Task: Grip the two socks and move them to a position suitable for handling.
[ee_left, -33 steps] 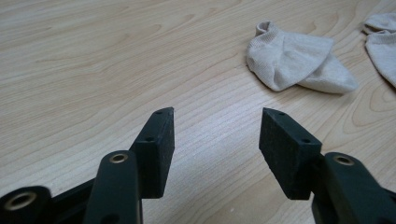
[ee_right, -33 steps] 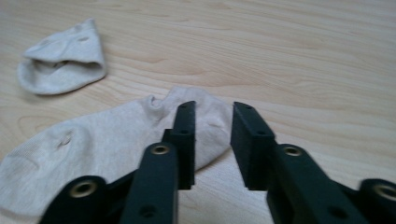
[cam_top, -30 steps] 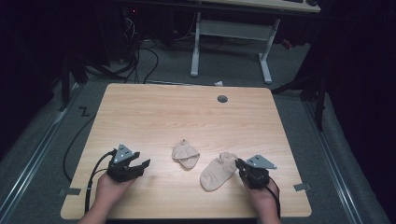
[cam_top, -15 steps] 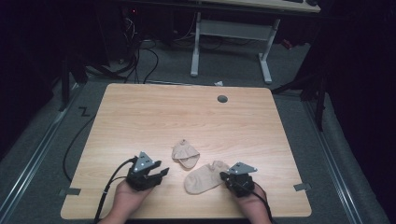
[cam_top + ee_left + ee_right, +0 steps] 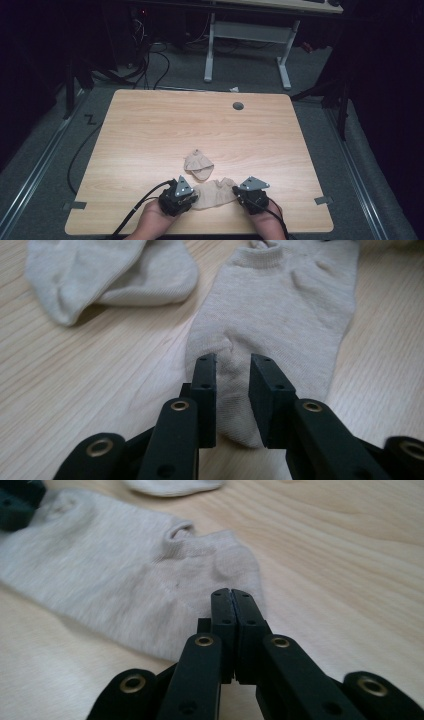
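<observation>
A beige sock (image 5: 215,193) lies flat near the table's front edge, stretched between both grippers. My left gripper (image 5: 192,197) sits at its left end. In the left gripper view the jaws (image 5: 232,362) stand a narrow way apart astride the toe of the sock (image 5: 280,305), open. My right gripper (image 5: 235,192) is at the sock's right end. In the right gripper view it (image 5: 232,592) is shut on the edge of the sock (image 5: 115,565). A second beige sock (image 5: 198,164) lies crumpled just beyond, also seen as a bunched sock (image 5: 110,275).
The wooden table (image 5: 150,130) has a round cable hole (image 5: 238,106) at the back. Grey tape marks (image 5: 75,205) sit at its front corners. Behind it stand a white desk frame (image 5: 210,50) and floor cables (image 5: 150,65). Both hands rest at the front edge.
The right gripper has dragged the flat sock leftward and toward the front edge. The left gripper has moved right, up to the sock's other end.
</observation>
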{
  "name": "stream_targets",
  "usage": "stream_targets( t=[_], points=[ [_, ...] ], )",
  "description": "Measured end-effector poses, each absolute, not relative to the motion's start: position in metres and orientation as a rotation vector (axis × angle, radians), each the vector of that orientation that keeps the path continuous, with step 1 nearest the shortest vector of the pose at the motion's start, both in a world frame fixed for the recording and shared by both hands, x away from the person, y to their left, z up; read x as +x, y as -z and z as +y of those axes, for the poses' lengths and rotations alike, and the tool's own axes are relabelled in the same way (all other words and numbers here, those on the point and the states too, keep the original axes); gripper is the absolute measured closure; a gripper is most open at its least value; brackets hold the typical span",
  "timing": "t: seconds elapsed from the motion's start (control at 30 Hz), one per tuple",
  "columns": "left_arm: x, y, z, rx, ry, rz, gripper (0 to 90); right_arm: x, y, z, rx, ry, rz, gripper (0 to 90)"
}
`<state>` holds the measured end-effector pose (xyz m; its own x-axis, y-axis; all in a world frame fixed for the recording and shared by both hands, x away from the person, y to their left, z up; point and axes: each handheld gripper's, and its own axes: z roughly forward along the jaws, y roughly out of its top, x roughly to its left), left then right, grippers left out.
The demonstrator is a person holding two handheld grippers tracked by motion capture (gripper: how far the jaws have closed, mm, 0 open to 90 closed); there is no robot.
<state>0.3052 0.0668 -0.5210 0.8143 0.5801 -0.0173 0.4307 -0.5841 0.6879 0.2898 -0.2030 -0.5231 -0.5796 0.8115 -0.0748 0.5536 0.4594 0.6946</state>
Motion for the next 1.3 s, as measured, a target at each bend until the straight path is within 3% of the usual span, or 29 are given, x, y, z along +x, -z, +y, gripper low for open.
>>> stream_targets(
  t=[0.2, 0.37, 0.67, 0.9, 1.0, 1.2, 1.27, 1.3],
  points=[
    [0.306, 0.509, 0.089, 2.207, -0.275, 0.777, 68.5, 0.282, 0.516, -0.193, 1.115, -0.946, 2.323, 84.8],
    [0.318, 0.499, 0.111, 2.116, -0.341, 0.842, 65.0, 0.296, 0.496, -0.178, 1.071, -1.003, 2.272, 79.9],
    [0.339, 0.497, 0.15, 2.032, -0.363, 0.961, 62.5, 0.358, 0.507, -0.136, 1.07, -0.893, 2.364, 87.8],
    [0.343, 0.495, 0.158, 2.011, -0.372, 0.983, 61.7, 0.359, 0.517, -0.108, 1.015, -0.852, 2.459, 87.5],
    [0.343, 0.494, 0.16, 1.998, -0.372, 0.992, 61.4, 0.359, 0.504, -0.097, 0.993, -0.902, 2.421, 80.1],
    [0.344, 0.495, 0.162, 1.998, -0.367, 0.995, 61.0, 0.385, 0.499, -0.066, 1.044, -0.885, 2.425, 50.3],
    [0.344, 0.496, 0.162, 1.996, -0.364, 0.997, 61.0, 0.393, 0.507, -0.057, 1.04, -0.806, 2.437, 52.7],
    [0.344, 0.495, 0.162, 2.002, -0.367, 0.993, 61.0, 0.396, 0.51, -0.054, 1.039, -0.772, 2.446, 59.3]
  ],
)
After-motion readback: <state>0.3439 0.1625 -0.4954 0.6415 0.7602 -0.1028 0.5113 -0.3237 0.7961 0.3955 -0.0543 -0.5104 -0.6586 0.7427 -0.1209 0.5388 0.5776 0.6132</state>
